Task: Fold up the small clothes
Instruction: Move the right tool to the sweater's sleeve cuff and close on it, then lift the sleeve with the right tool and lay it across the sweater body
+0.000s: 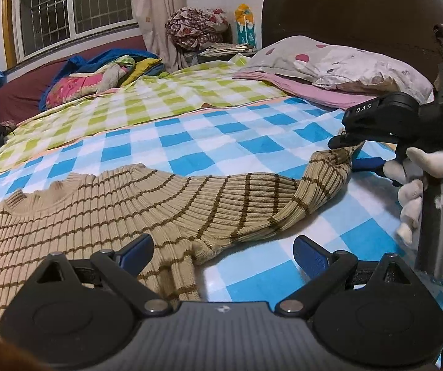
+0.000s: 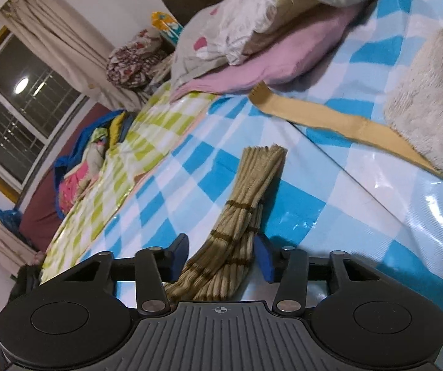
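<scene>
Blue-checked bed sheet (image 1: 190, 142) carries the beige ribbed brown-striped sweater (image 1: 82, 204), spread flat. Right tool (image 2: 221, 255) straddles the sleeve cuff (image 2: 252, 185), pads not yet pinching; left tool (image 1: 223, 249) gapes empty. Clamp firmly before folding inward.

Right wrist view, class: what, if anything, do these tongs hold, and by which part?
The right tongs have the striped beige sweater between their jaws, near the cuff end of its sleeve. Whether the pads press on it cannot be told.
</scene>
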`<state>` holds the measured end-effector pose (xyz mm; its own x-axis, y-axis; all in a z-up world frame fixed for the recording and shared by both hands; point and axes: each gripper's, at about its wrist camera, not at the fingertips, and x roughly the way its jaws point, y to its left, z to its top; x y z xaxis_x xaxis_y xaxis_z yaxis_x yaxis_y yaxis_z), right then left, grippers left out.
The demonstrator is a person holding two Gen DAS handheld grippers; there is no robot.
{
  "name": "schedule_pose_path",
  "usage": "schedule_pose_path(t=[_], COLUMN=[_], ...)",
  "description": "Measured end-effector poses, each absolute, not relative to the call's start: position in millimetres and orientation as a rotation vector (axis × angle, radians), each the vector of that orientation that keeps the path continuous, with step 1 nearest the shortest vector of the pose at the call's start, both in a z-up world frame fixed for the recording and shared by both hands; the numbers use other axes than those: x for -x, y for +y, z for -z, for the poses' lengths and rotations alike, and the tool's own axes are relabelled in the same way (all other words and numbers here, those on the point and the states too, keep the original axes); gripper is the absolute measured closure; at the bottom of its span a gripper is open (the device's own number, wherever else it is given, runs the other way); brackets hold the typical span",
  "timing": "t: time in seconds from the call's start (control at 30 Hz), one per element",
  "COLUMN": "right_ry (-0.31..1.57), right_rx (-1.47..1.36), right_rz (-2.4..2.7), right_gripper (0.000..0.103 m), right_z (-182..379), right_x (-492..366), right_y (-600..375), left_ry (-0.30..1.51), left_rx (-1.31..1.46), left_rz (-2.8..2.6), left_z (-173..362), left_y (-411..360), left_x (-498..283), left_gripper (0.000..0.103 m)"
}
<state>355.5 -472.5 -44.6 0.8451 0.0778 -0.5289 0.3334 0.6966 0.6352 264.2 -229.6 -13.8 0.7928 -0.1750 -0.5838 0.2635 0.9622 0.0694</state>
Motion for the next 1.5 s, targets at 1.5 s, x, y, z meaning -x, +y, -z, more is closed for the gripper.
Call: schedule_pose_path(t=[1.5], right_ry=[0.568], right_rx=[-0.548], right_rz=[-0.472], right_gripper=[0.099], right_z=[-58], right_x=[-352], right_y=[-204], left_ry=[0.580], left_rx=[-0.068], left_rz=[0.099], left_z=[-19], left_y=[-26], left_x=[-157], left_gripper=[0.001])
